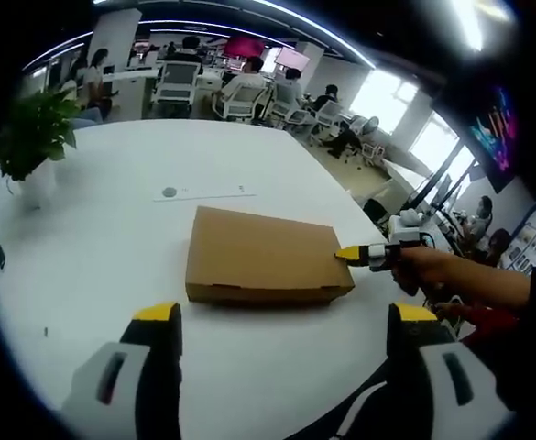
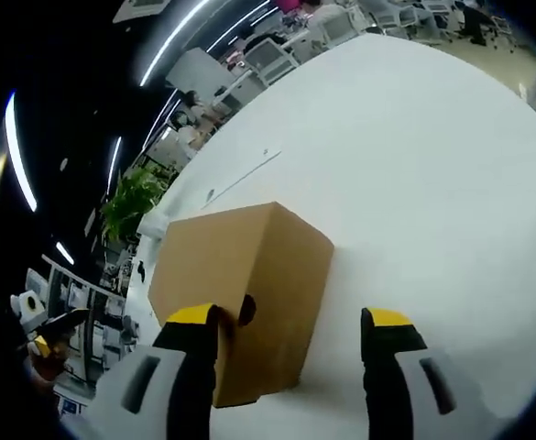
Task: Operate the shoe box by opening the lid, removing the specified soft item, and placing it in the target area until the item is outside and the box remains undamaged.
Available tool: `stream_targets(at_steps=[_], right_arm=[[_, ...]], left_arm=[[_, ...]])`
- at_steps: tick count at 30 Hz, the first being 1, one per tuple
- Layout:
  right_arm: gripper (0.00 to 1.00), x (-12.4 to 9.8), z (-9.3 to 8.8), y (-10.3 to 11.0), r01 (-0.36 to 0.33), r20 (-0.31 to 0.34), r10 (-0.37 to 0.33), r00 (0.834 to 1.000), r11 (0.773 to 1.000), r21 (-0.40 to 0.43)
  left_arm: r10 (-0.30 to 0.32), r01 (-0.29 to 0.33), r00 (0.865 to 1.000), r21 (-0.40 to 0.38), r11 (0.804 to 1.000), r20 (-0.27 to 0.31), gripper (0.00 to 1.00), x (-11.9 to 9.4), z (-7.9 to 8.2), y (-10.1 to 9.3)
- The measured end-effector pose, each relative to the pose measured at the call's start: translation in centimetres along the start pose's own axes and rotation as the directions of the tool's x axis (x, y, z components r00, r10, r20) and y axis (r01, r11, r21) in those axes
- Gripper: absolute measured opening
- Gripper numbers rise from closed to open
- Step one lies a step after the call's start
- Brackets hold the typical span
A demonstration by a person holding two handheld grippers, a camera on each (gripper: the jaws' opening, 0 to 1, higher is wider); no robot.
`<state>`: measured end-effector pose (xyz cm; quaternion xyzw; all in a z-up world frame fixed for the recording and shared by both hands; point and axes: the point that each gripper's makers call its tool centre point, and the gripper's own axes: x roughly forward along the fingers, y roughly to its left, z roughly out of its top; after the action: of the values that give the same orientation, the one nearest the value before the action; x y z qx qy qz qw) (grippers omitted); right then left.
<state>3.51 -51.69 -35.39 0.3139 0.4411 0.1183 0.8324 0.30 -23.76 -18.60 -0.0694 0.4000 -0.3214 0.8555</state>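
A closed brown cardboard shoe box (image 1: 263, 257) lies flat on the white table (image 1: 103, 247). My left gripper (image 1: 284, 313) hovers open in front of the box, short of its near long side, with nothing between its jaws. A hand holds my right gripper (image 1: 366, 255) at the box's right end, its yellow tip against the top corner. In the right gripper view the box (image 2: 249, 261) reaches in between the jaws of the right gripper (image 2: 290, 318), which is open. Its left fingertip (image 2: 194, 316) rests by a dark finger hole (image 2: 246, 310) in the box end.
A potted plant (image 1: 31, 137) stands at the table's far left edge, also in the right gripper view (image 2: 132, 203). A thin strip with a round mark (image 1: 203, 192) lies beyond the box. Office chairs (image 1: 178, 84) and seated people are behind the table.
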Motion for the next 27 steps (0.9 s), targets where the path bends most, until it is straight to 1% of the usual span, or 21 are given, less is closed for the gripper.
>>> stream_targets(at_steps=[2, 5, 8, 10, 11, 13, 14, 15, 16, 19, 22, 25, 27], right_arm=[[0.66, 0.0, -0.1, 0.1, -0.013, -0.004, 0.013, 1.000, 1.000, 0.008], [0.66, 0.2, 0.0, 0.0, -0.035, -0.009, 0.035, 0.999, 0.999, 0.001], [0.64, 0.3, -0.2, 0.4, -0.068, -0.022, 0.069, 0.997, 0.997, 0.024], [0.66, 0.3, -0.3, 0.4, -0.075, -0.027, 0.076, 0.997, 0.997, 0.029], [0.68, 0.3, -0.3, 0.2, -0.076, -0.028, 0.077, 0.997, 0.997, 0.031], [0.69, 0.5, -0.6, 0.2, -0.109, -0.042, 0.114, 0.993, 0.989, 0.097], [0.69, 0.7, -0.7, 0.0, -0.120, -0.047, 0.128, 0.991, 0.982, 0.148], [0.69, 1.1, -0.7, -0.3, -0.123, -0.042, 0.131, 0.991, 0.981, 0.149], [0.70, 1.2, -0.6, -0.3, -0.126, -0.037, 0.132, 0.991, 0.983, 0.131], [0.69, 1.3, -0.5, 0.0, -0.142, -0.044, 0.150, 0.988, 0.980, 0.141], [0.69, 1.6, -0.4, -0.1, -0.159, -0.049, 0.168, 0.985, 0.976, 0.150], [0.68, 1.7, -0.6, 0.0, -0.179, -0.054, 0.192, 0.980, 0.967, 0.184], [0.64, 1.8, -0.6, 0.2, -0.203, -0.053, 0.219, 0.974, 0.956, 0.213]], left_arm=[[-0.001, 0.001, 1.000, 0.004, 1.000, -0.002, 0.95, -0.1, 0.0, 0.1], [-0.004, 0.004, 1.000, 0.013, 1.000, -0.006, 0.95, 0.1, 0.1, -0.4], [-0.007, 0.007, 1.000, 0.018, 1.000, -0.010, 0.94, 0.1, 0.1, -0.6], [-0.008, 0.009, 1.000, 0.016, 1.000, -0.018, 0.94, 0.0, 0.1, -0.8], [-0.007, 0.007, 1.000, 0.016, 1.000, -0.012, 0.94, -0.1, 0.1, -0.8], [-0.006, 0.006, 1.000, 0.012, 1.000, -0.012, 0.94, -0.2, 0.2, -0.8], [-0.002, 0.002, 1.000, 0.014, 1.000, -0.015, 0.94, -0.2, 0.2, -0.7], [0.003, -0.002, 1.000, 0.018, 1.000, -0.016, 0.94, -0.2, 0.2, -0.6], [0.005, -0.005, 1.000, 0.020, 1.000, -0.017, 0.94, -0.2, 0.3, -0.6], [0.026, -0.025, 0.999, 0.007, 1.000, -0.023, 0.95, 0.0, 0.4, -0.6], [0.018, -0.018, 1.000, -0.004, 1.000, -0.019, 0.96, 0.3, 0.6, -1.0], [0.011, -0.011, 1.000, -0.016, 1.000, -0.020, 0.96, 0.4, 0.5, -1.6], [0.008, -0.009, 1.000, -0.019, 1.000, -0.020, 0.96, 0.4, 0.4, -1.9]])
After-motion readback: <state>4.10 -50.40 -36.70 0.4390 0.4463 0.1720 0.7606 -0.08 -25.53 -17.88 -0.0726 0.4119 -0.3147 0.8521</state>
